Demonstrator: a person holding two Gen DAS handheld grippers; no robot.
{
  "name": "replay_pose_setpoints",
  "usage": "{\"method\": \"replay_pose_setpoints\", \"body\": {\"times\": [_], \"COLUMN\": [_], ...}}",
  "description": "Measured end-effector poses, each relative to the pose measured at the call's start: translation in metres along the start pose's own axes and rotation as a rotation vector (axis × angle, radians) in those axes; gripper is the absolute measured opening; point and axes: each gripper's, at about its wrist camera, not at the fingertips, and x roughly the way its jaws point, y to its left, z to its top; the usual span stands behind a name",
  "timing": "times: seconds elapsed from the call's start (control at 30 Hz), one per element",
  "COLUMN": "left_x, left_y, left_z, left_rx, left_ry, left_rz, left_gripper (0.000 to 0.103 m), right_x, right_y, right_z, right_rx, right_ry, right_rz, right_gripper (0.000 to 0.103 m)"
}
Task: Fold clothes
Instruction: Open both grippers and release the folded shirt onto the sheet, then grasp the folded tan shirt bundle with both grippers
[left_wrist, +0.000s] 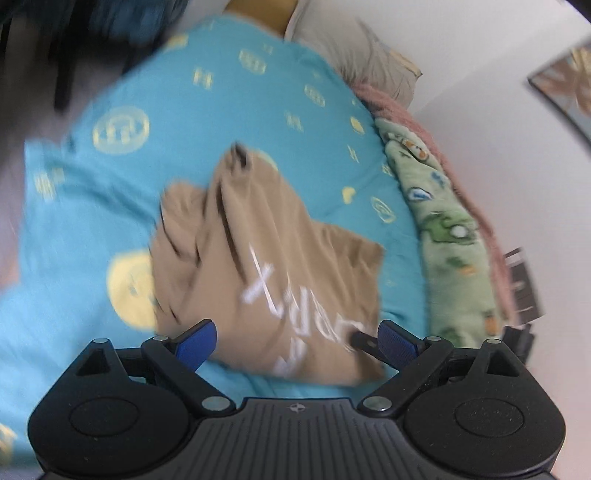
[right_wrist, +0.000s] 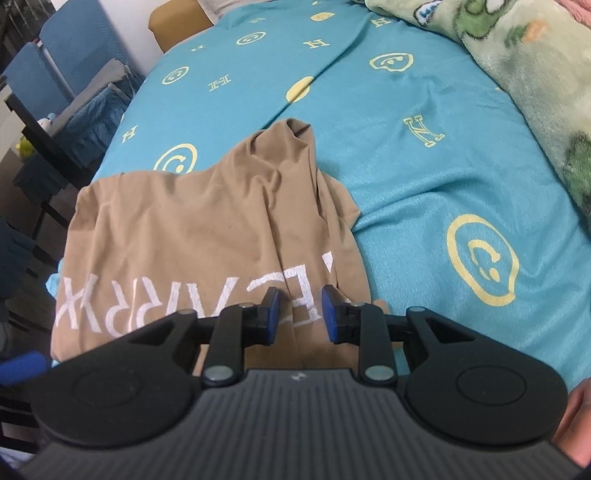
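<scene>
A tan T-shirt (left_wrist: 258, 266) with white lettering lies crumpled and partly folded on a turquoise bedspread (left_wrist: 277, 92). In the left wrist view, which is blurred, my left gripper (left_wrist: 297, 341) is wide open above the shirt's near edge, empty. In the right wrist view the same shirt (right_wrist: 192, 229) lies at the bed's near left edge. My right gripper (right_wrist: 299, 315) hovers over the lettered hem with its jaws partly open, holding nothing.
A green cartoon-print blanket (right_wrist: 517, 66) lies bunched along the bed's right side, with a pink blanket (left_wrist: 406, 118) and a grey pillow (left_wrist: 354, 48) by the white wall. Blue chairs (right_wrist: 70, 48) and a dark table (right_wrist: 37, 129) stand left of the bed.
</scene>
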Motion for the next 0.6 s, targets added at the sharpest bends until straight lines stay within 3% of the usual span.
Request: {"method": "replay_pose_setpoints", "body": {"times": [0.03, 0.1, 0.13, 0.27, 0.33, 0.43, 0.5, 0.6], "left_x": [0.006, 0.019, 0.026, 0.052, 0.063, 0.063, 0.055, 0.046], "left_y": [0.003, 0.01, 0.013, 0.026, 0.035, 0.045, 0.045, 0.05], "left_z": [-0.002, -0.005, -0.007, -0.013, -0.017, -0.019, -0.015, -0.013], "left_rx": [-0.022, -0.066, -0.088, -0.177, -0.224, -0.296, -0.283, -0.307], "left_ry": [0.021, 0.062, 0.082, 0.165, 0.187, 0.102, 0.016, -0.066], "left_rz": [-0.007, -0.019, -0.026, -0.052, -0.051, -0.051, -0.009, -0.002], "left_gripper": [0.096, 0.096, 0.096, 0.097, 0.097, 0.096, 0.093, 0.09], "right_x": [-0.001, -0.007, -0.012, -0.03, -0.032, -0.031, -0.031, -0.032], "right_y": [0.001, 0.005, 0.008, 0.021, 0.021, 0.018, 0.017, 0.018], "right_z": [0.0, 0.001, 0.001, 0.001, 0.003, 0.006, 0.008, 0.007], "right_rx": [-0.01, -0.022, -0.035, -0.103, -0.097, -0.074, -0.064, -0.05], "right_ry": [-0.003, -0.034, -0.057, -0.164, -0.176, -0.169, -0.164, -0.168], "right_rz": [0.004, 0.026, 0.022, -0.033, -0.033, -0.017, -0.006, -0.003], "right_gripper": [0.045, 0.083, 0.09, 0.089, 0.089, 0.089, 0.089, 0.089]}}
